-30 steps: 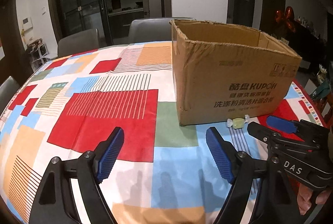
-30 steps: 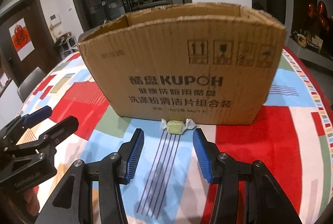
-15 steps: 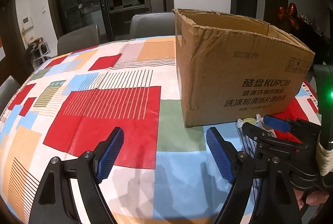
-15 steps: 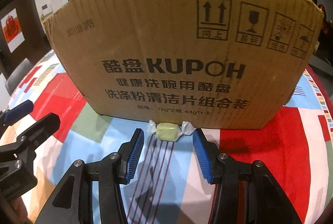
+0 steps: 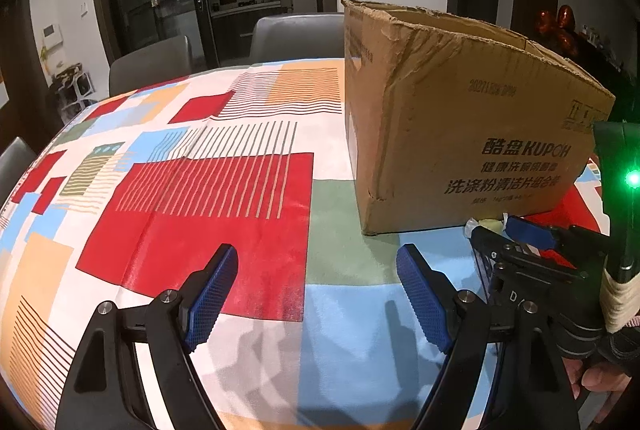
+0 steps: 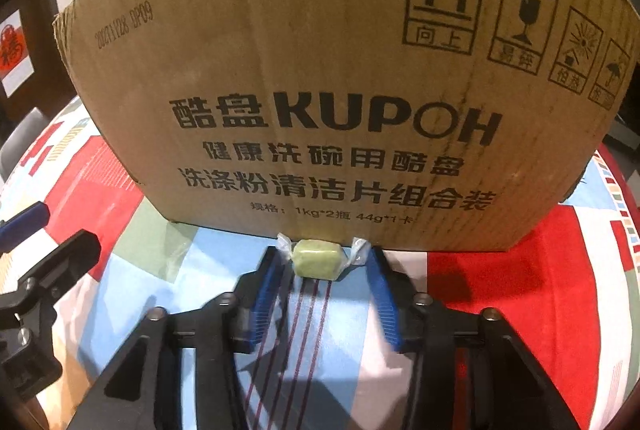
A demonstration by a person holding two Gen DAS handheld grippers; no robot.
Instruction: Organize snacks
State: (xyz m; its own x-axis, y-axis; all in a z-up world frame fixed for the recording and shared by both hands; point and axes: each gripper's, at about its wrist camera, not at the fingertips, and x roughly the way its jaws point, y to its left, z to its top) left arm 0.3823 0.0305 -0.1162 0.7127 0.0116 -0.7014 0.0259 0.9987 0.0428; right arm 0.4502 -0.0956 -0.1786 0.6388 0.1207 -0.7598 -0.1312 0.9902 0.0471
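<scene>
A green candy [image 6: 318, 263] in a clear twist wrapper lies on the patterned tablecloth [image 6: 520, 270], right against the front wall of an open cardboard box [image 6: 340, 70]. My right gripper [image 6: 325, 264] is down at the cloth with the candy between its blue fingertips. Its jaws are closing, and the tips are at the wrapper's twisted ends, not pressing the candy's body. In the left wrist view the candy [image 5: 493, 226] shows partly behind the right gripper [image 5: 516, 232], at the foot of the box [image 5: 460, 134]. My left gripper [image 5: 318, 294] hangs open over the cloth, left of the box, holding nothing.
The table [image 5: 160, 190] curves away on the left and near sides. Grey chairs [image 5: 296, 34] stand at its far edge, with dark glass doors behind. A hand [image 5: 596, 378] grips the right tool. The left gripper [image 6: 52, 234] pokes into the right wrist view at the left edge.
My right gripper has come forward and down to the candy, and its jaws have narrowed around it. The left gripper has crept slightly closer to the box and stayed open.
</scene>
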